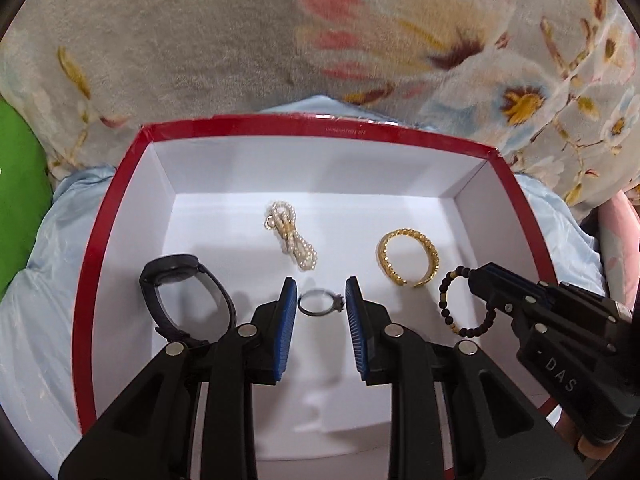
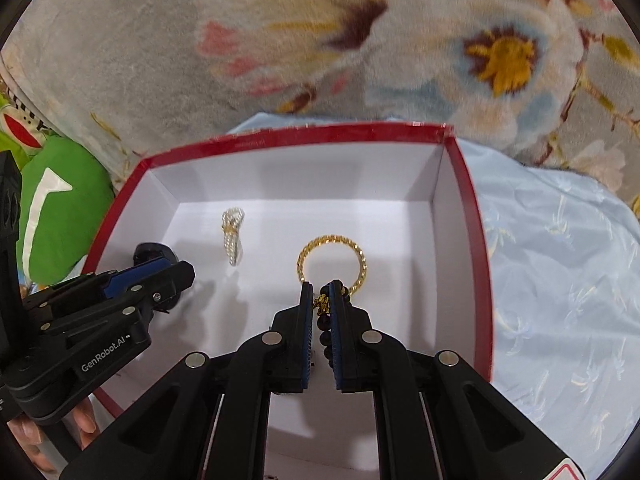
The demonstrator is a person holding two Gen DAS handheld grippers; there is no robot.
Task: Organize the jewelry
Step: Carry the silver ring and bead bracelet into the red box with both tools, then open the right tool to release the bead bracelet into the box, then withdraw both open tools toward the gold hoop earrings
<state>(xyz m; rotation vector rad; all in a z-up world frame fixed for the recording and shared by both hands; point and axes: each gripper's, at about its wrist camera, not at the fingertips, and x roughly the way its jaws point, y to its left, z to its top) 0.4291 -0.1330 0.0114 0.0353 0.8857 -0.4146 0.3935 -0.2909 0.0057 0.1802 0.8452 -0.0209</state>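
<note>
A red-rimmed white box [image 1: 320, 130] holds a pearl strand [image 1: 290, 234], a gold bangle [image 1: 408, 256], a black watch [image 1: 186, 300] and a small dark ring [image 1: 320, 303]. My left gripper [image 1: 321, 300] is open, its blue pads either side of the ring on the box floor. My right gripper [image 2: 322, 300] is shut on a dark beaded bracelet [image 1: 464, 300], held just above the floor beside the bangle [image 2: 332, 264]. The bracelet [image 2: 326, 332] shows between the pads in the right wrist view. The pearl strand [image 2: 233, 236] lies further back on the left there.
The box [image 2: 304, 136] sits on pale blue cloth [image 2: 560, 260]. A floral blanket [image 1: 280, 32] lies behind it. A green plush toy [image 2: 60, 208] sits to the left. The left gripper [image 2: 132, 284] covers most of the watch in the right wrist view.
</note>
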